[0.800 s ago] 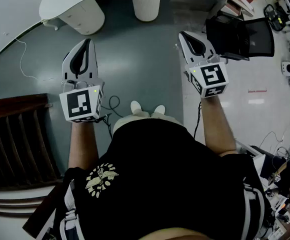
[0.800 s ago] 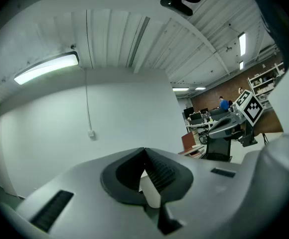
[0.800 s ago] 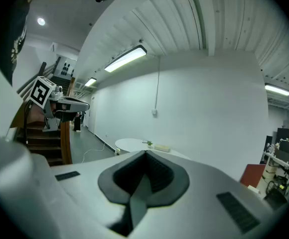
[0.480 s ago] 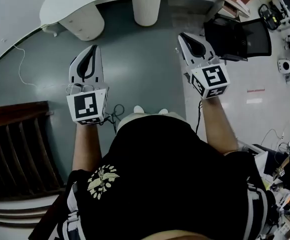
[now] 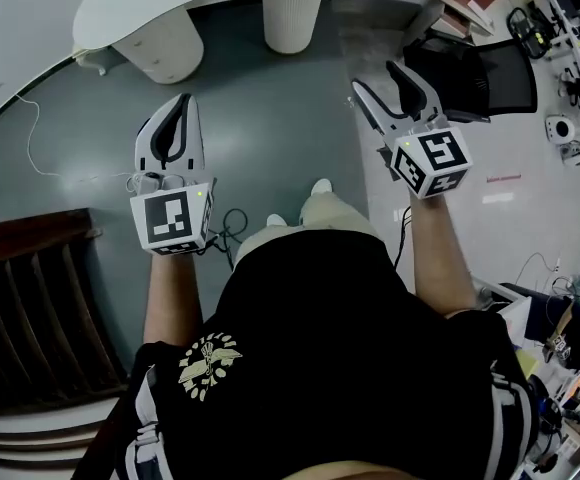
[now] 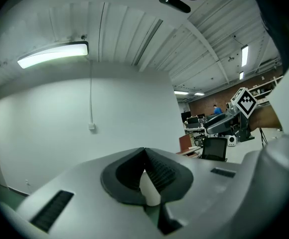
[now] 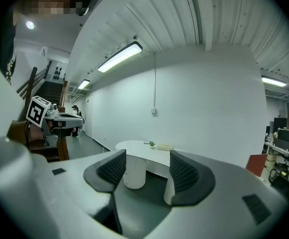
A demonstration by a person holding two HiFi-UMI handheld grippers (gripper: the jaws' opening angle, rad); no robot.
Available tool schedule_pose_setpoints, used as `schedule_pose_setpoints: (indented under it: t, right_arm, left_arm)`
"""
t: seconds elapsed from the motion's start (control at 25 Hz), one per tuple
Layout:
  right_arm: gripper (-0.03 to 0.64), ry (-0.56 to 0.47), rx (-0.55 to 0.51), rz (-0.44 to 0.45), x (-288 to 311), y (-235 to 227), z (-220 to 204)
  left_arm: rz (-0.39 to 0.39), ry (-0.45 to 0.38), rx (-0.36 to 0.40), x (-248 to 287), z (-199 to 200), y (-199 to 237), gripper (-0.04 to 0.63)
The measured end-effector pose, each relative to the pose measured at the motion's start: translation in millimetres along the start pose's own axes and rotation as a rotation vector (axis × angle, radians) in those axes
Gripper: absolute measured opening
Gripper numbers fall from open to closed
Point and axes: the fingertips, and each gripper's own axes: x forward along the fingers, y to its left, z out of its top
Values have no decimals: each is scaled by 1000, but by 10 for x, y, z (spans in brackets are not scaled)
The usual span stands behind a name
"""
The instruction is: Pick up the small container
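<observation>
Left gripper [image 6: 144, 151]: smooth grey plastic shell. Its ribbed black pads are pressed together at the tips, with nothing between them.
Right gripper [image 7: 148, 156]: same build. I see the pads spread wide with nothing between them, only the table far beyond the gap.
Marker cubes: a white cube with black squares sits on the back of each gripper, left [image 5: 173, 220] and right [image 5: 432, 163].
Table [image 7: 134, 146]: smooth white top with a rounded, curving edge. It stands on ribbed white cylinder legs [image 7: 134, 174].
Small container: a pale flat block [image 7: 166, 147] and a greenish speck [image 7: 149, 143] lie close together on the table top. Both are too small for me to tell which is the container. Both are well apart from the grippers.
Floor [image 5: 270, 118]: matt grey-green under the table, glossy white to the right.
Chair [image 5: 480, 73]: black mesh back, beside the right gripper.
Stairs [image 5: 30, 298]: dark wood, slatted, at my left.
</observation>
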Motion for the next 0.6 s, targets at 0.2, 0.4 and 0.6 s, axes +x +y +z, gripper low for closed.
schedule_pose_setpoints:
  t: [0.2,0.4,0.6]
  right_arm:
    - [264,-11,18,28,161,-121,47]
    - [264,-5,8,68,393,-369,67]
    - [264,2,6,98,761,-733,90]
  left_arm:
    - [-24,-1,-47,194,-6,-4,21]
    - [-5,17,-22,576,7,31,21]
    - [16,20,-22,1088,72,91,21]
